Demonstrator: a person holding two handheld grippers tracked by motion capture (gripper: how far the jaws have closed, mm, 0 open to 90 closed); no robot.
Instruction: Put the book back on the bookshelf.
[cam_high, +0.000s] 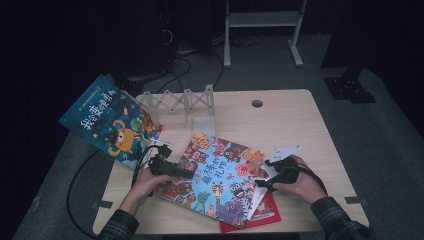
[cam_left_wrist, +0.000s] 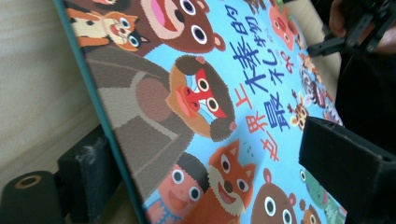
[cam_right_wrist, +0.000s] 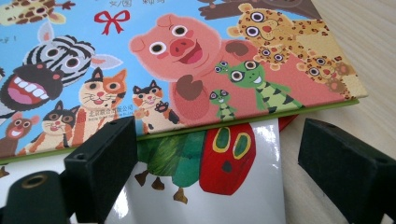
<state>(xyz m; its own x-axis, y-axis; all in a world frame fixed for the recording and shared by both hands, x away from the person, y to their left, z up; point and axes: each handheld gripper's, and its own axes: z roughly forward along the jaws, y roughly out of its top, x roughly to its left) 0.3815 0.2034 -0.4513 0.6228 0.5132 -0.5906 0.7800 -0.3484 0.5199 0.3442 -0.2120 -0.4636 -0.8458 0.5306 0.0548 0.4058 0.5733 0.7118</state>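
Looking down from the high view, the animal book (cam_high: 215, 180) lies at the lower middle of the table (cam_high: 280, 115), atop two other books, with the folding rack (cam_high: 180, 102) behind.

Left gripper view: the left gripper (cam_left_wrist: 196, 172) straddles its edge, jaws loosened, probably to lift it.

Right gripper view: the right gripper (cam_right_wrist: 219, 168) stands wide open before the caterpillar book (cam_right_wrist: 210, 186), holding nothing.
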